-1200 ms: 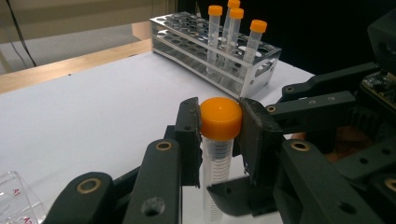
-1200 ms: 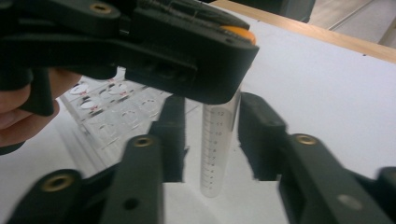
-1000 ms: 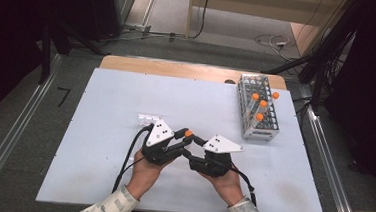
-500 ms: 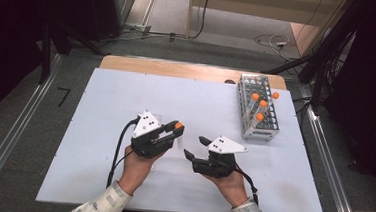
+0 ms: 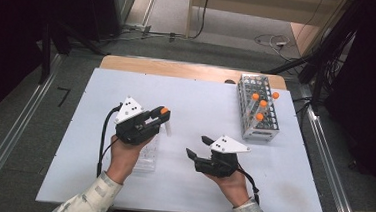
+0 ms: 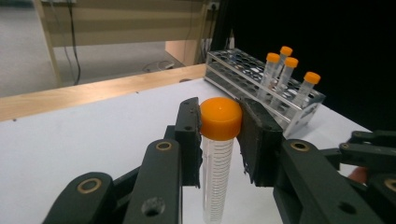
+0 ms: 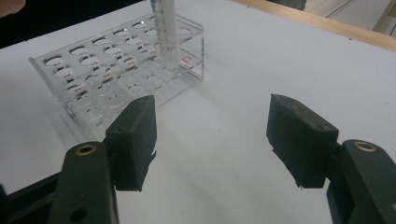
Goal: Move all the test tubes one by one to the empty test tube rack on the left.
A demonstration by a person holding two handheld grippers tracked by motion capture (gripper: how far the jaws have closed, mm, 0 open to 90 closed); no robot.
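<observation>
Fingers of the left gripper [image 6: 219, 135] clamp a tube [image 6: 217, 158], its bottom cut off; right gripper [image 7: 215, 140] gapes.

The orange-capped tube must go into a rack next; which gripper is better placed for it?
Probably the left gripper: its jaws are already shut on the orange-capped tube, above the clear rack. The right gripper is open and holds nothing.
</observation>
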